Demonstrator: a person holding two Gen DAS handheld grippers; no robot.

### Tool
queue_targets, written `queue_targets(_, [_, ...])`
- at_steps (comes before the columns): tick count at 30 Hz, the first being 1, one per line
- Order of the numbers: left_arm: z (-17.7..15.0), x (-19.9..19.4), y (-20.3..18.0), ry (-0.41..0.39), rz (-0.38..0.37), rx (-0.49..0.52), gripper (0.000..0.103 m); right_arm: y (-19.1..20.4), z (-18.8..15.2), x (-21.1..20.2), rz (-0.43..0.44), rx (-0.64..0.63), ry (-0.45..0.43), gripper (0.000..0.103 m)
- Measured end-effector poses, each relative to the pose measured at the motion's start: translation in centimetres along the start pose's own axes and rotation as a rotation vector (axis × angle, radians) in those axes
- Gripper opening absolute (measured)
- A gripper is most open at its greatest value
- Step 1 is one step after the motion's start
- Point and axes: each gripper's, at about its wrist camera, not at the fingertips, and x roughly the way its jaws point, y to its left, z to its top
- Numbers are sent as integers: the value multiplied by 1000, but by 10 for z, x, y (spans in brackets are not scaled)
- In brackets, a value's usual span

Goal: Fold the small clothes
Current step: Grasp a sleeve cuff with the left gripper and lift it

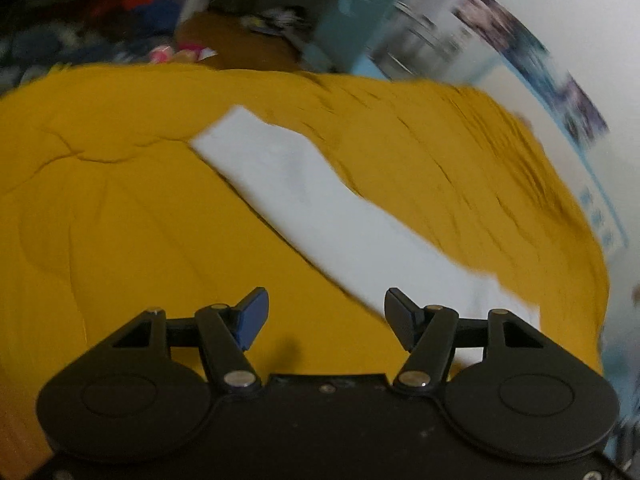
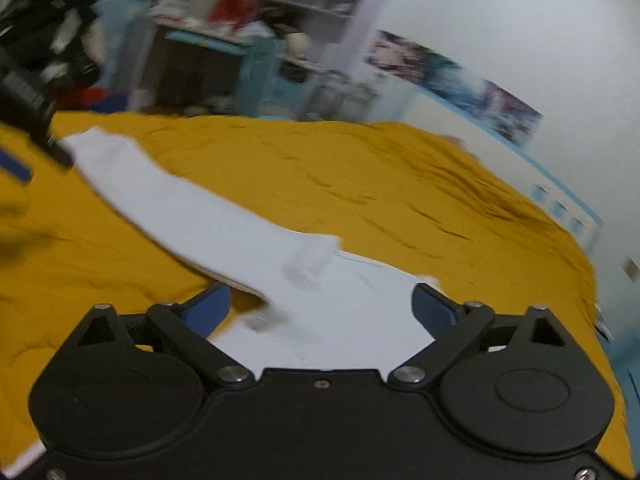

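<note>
A long white garment (image 1: 320, 208) lies stretched flat on a mustard-yellow bedspread (image 1: 120, 200). In the left wrist view it runs from the upper middle down to the lower right. My left gripper (image 1: 326, 316) is open and empty, hovering above its near end. In the right wrist view the white garment (image 2: 224, 220) runs from the upper left to right under my right gripper (image 2: 320, 308), which is open and empty just above the wider end. The left gripper (image 2: 24, 152) shows at the left edge by the garment's far end.
The yellow bedspread (image 2: 400, 184) covers the whole bed, with wrinkles toward the right. Beyond the bed stand a teal desk (image 2: 256, 64), shelves with clutter and a white wall with posters (image 2: 460, 80). Both views are motion-blurred.
</note>
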Motion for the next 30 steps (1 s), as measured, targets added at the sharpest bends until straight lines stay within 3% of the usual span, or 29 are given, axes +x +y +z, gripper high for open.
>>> queue_targets(6, [28, 41, 58, -14, -62, -295, 66, 47, 5, 64, 36, -172, 85, 63])
queue_targets(14, [42, 67, 74, -107, -57, -462, 66, 77, 4, 98, 41, -268, 162, 61])
queue_targets(17, [46, 73, 75, -158, -79, -485, 59, 79, 4, 104, 39, -271, 171, 61])
queue_targets(19, [48, 72, 73, -194, -83, -494, 33, 85, 1, 104, 43, -266, 170, 61])
queue_targets(20, [49, 74, 74, -192, -91, -498, 5, 86, 1, 108, 40, -272, 170, 61])
queue_targets(23, [50, 76, 80, -186, -141, -544, 4, 89, 5, 113, 32, -288, 170, 61])
queue_targets(30, [81, 50, 31, -226, -256, -435, 4, 66, 11, 94, 53, -170, 172, 61])
